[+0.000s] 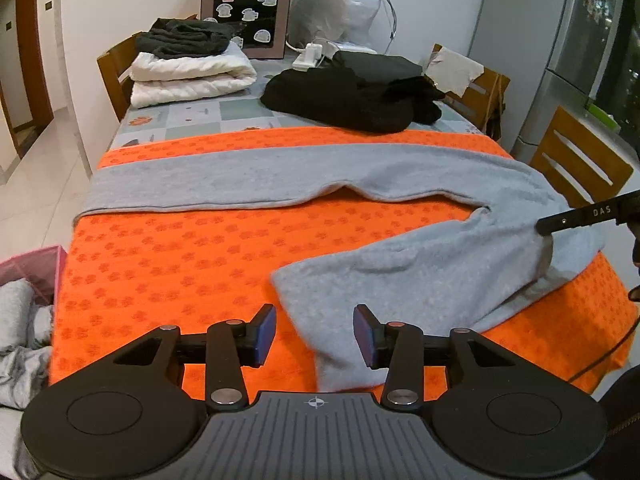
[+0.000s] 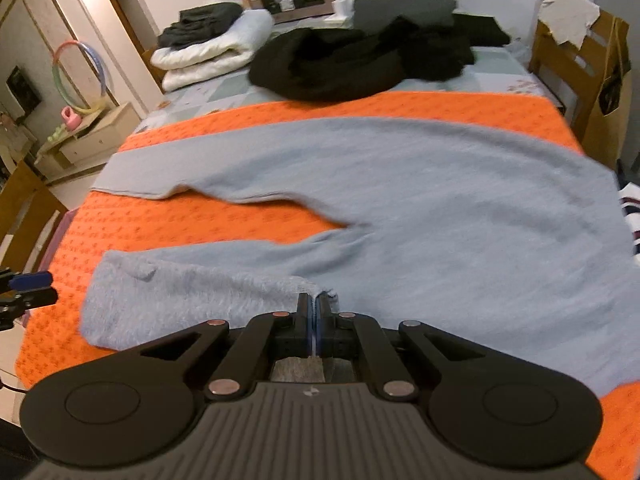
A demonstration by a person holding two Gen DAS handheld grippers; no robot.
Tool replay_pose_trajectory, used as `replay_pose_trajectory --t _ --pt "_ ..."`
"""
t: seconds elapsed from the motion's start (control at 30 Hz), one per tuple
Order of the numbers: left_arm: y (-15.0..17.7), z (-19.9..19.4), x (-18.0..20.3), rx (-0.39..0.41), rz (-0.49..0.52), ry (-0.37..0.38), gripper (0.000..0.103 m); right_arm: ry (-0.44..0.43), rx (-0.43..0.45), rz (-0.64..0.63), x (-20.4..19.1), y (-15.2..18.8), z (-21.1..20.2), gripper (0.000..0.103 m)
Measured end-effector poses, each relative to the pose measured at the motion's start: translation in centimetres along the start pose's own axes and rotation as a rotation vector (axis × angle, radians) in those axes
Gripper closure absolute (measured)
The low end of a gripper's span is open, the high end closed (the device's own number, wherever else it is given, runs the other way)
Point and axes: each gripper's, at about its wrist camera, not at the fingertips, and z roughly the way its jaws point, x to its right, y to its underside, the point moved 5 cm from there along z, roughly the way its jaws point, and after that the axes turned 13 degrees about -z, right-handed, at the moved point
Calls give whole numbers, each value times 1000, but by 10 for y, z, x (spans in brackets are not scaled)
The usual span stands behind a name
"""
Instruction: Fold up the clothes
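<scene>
Grey trousers (image 1: 400, 264) lie spread on an orange towel (image 1: 172, 264) over the table. One leg runs along the far side, the other bends toward me. My left gripper (image 1: 315, 334) is open and empty, its blue pads just above the cuff end of the near leg. My right gripper (image 2: 315, 312) is shut on the near edge of the grey trousers (image 2: 440, 220) and also shows in the left wrist view (image 1: 548, 228) at the waist end. The left gripper appears at the left edge of the right wrist view (image 2: 24, 288).
Black clothes (image 1: 352, 96) lie heaped behind the orange towel. Folded white bedding with dark clothes on top (image 1: 188, 72) sits at the back left. Wooden chairs (image 1: 580, 164) stand to the right. A pink basket (image 1: 36, 268) with grey laundry stands at the left.
</scene>
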Motion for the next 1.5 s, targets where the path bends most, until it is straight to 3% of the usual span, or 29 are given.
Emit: replay_pose_trajectory --t 0.27,0.53,0.63,0.67,0.7,0.73,0.87,0.97,1.1,1.13,1.17,1.2,1.23,1.5 --pt "2 25 67 -7 26 22 56 56 -19 -22 91 10 -27 100" --pt "6 45 110 -3 32 34 54 100 -50 -7 162 27 -46 100" --pt "12 53 118 -19 38 27 54 106 -44 6 179 33 -49 90" --pt "15 55 120 -26 44 22 54 107 -39 12 184 35 -51 78" --pt "17 58 122 -32 50 16 54 102 -36 21 186 38 -53 68" --pt "20 60 121 -41 52 8 54 94 -34 30 188 42 -55 67" --pt "31 67 117 -76 59 -26 54 55 -31 61 189 58 -61 64" --pt "38 71 113 -102 66 -48 54 6 -50 60 176 75 -54 58" --pt "44 73 110 -128 86 -66 54 -12 -75 53 160 86 -33 57" --pt "43 73 110 -131 90 -68 54 -10 -73 44 157 87 -30 57" --pt "43 73 111 -133 94 -70 54 -5 -69 32 154 87 -28 64" --pt "42 73 111 -133 97 -71 54 -1 -65 21 151 87 -26 91" --pt "41 73 111 -130 97 -71 54 15 -62 5 149 86 -26 100" --pt "19 66 128 -86 71 -5 53 106 12 -29 171 64 -76 102"
